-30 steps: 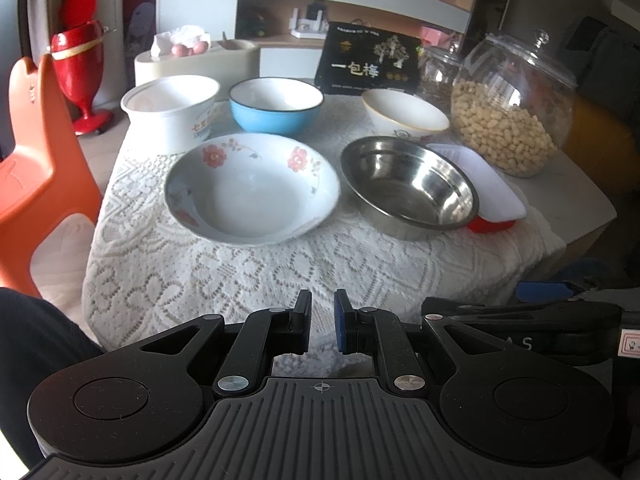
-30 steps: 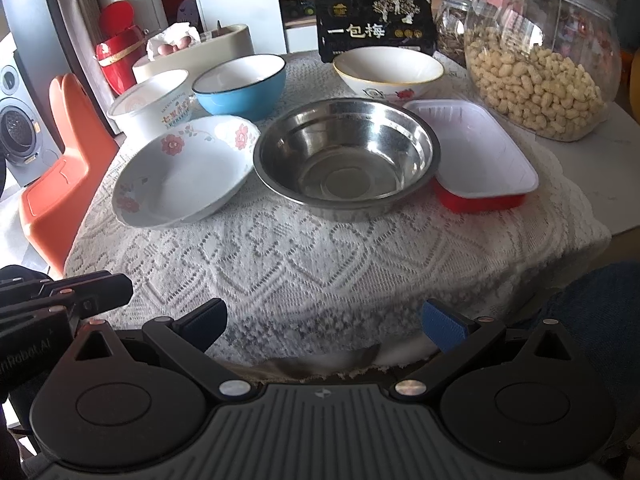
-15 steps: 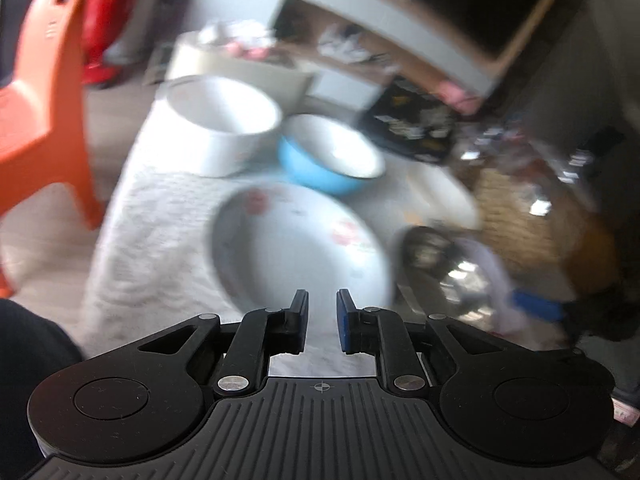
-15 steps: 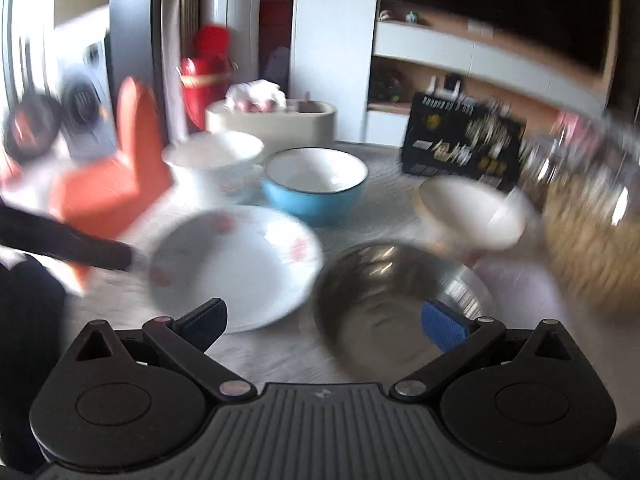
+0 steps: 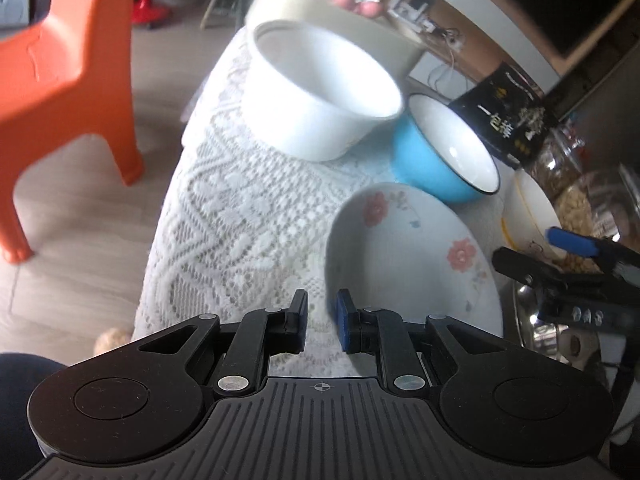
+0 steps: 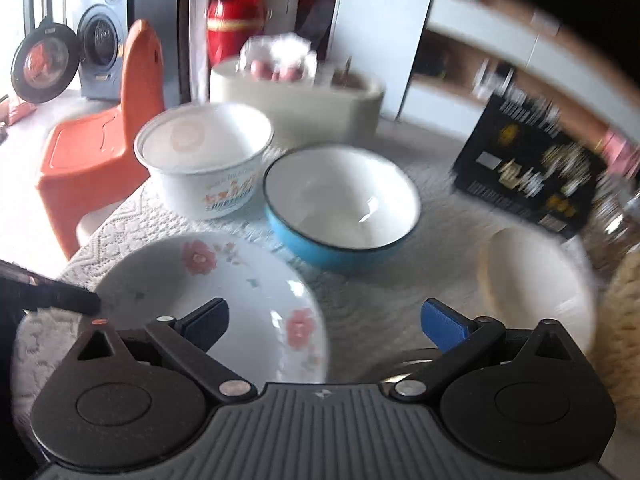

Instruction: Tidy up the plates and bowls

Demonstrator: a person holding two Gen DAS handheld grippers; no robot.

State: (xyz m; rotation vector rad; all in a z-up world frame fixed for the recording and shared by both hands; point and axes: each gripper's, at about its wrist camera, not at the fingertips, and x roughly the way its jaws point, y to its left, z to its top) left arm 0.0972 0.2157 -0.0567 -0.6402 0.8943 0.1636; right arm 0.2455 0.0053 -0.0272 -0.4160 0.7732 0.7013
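My left gripper (image 5: 321,326): jaws a narrow gap apart and opening, nothing between them, poised over the near left rim of the floral plate (image 5: 404,256). My right gripper (image 6: 324,324): jaws spread wide and just beginning to close, nothing clamped, hanging above the gap between the floral plate and the cream bowl (image 6: 536,284). Floral plate: shallow, white with pink flowers, lying flat on the lace tablecloth (image 5: 240,216) at the near edge of the table. Blue bowl (image 6: 340,208): blue outside, white inside, dark rim, upright just behind the plate. White tub bowl (image 6: 206,158): tall-sided, printed label on its wall, upright to the left of the blue bowl, near the table's left edge. Cream bowl: upright at the right, blurred. Steel bowl (image 5: 532,328): only a sliver of its rim shows under my right gripper in the left view. Beige container (image 6: 296,104): behind the tub bowl, holding crumpled paper and pinkish round items. Black printed box (image 6: 528,172): standing at the back right. Orange plastic chair (image 5: 68,68): on the wooden floor left of the table.
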